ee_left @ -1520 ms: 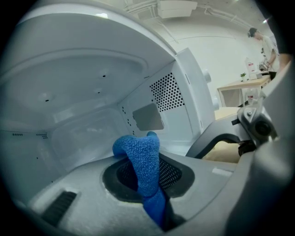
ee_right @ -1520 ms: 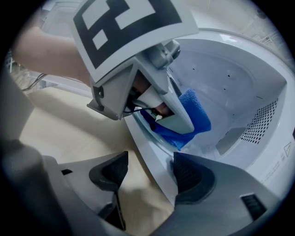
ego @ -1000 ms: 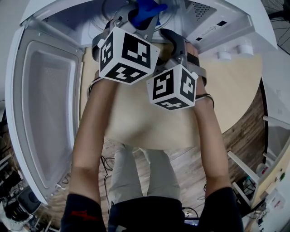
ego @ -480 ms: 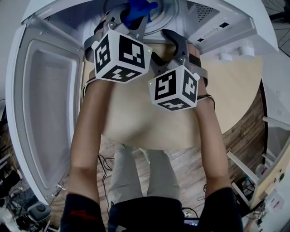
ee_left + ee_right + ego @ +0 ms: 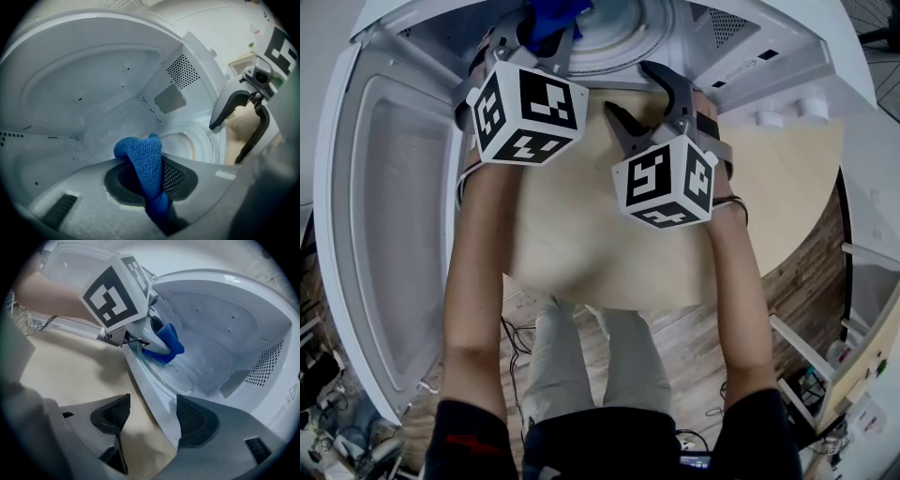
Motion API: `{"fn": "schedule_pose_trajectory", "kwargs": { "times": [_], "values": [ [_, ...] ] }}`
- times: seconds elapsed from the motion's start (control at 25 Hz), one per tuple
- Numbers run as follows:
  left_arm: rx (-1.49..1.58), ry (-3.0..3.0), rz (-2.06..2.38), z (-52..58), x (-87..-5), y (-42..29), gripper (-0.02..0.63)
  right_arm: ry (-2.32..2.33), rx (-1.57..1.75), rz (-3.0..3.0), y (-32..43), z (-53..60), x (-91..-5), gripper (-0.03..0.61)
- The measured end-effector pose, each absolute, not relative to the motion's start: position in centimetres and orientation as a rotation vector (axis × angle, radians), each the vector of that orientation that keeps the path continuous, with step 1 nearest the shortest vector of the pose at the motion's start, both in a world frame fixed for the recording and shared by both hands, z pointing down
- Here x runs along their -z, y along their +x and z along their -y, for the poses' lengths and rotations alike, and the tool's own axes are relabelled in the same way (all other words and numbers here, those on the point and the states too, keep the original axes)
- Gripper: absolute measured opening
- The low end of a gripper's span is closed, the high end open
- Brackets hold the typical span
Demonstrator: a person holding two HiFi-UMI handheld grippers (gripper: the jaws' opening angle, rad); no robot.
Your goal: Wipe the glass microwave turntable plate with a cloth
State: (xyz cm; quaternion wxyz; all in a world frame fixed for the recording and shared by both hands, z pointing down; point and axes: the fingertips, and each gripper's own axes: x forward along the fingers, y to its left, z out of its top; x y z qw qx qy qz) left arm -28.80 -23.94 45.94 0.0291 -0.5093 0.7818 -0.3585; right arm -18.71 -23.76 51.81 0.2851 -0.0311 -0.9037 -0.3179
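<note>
Blue cloth [image 5: 143,164] is clamped in your left gripper [image 5: 150,180], whose jaws are closed on its lower end. Its long axis runs along the jaws and out past their tips, where the free end folds into a rounded hump that points into the microwave [image 5: 750,56]. Your right gripper view shows that hump low on the near left part of the glass plate [image 5: 183,371], where it looks to rest on the glass. The plate lies flat on the floor of the oven cavity, its round ridged rim towards the open front. The microwave door [image 5: 394,216] stands swung wide to your left. Your right gripper [image 5: 152,411] has its jaws apart with nothing held; between them you see only the front sill of the microwave and the pale wooden table [image 5: 769,178] below. It hovers just in front of the opening, near your left gripper but apart from it
</note>
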Motion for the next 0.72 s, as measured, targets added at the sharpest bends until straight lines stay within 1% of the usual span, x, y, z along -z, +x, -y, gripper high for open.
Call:
{"fn": "schedule_pose_trajectory", "kwargs": {
  "times": [0.72],
  "values": [
    [1.130,-1.583,-2.387,24.15,-46.06,-28.89,0.054,-0.076,0.850,2.416,-18.77,23.77,-51.80,0.288]
  ]
}}
